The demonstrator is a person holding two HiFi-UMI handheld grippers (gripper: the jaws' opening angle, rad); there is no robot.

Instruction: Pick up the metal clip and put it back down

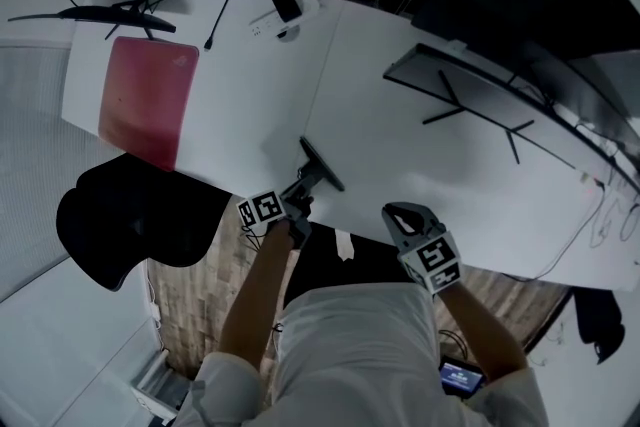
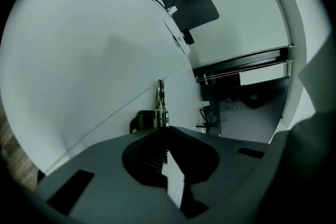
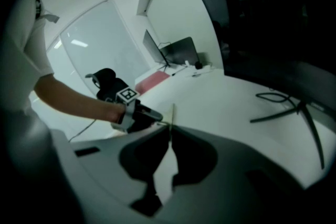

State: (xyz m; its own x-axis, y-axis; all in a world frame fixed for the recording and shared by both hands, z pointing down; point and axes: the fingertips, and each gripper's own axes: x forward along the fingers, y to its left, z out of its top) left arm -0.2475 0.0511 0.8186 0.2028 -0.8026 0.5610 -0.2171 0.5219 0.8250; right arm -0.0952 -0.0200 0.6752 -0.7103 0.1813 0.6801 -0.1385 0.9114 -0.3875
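Note:
The metal clip shows edge-on as a thin silver strip with a spring, sticking out just past my left gripper's jaw tips, which are pressed together on its near end. From the head view the clip is a dark bar over the white table near its front edge, with the left gripper behind it. Whether it touches the table I cannot tell. My right gripper hovers at the front edge to the right, shut and empty. Its own view shows its jaws meeting, with the clip beyond them.
A red mat lies at the table's far left. A black monitor stand spreads its legs at the back right. Cables and a power strip sit at the back. A black chair stands below the table's left front edge.

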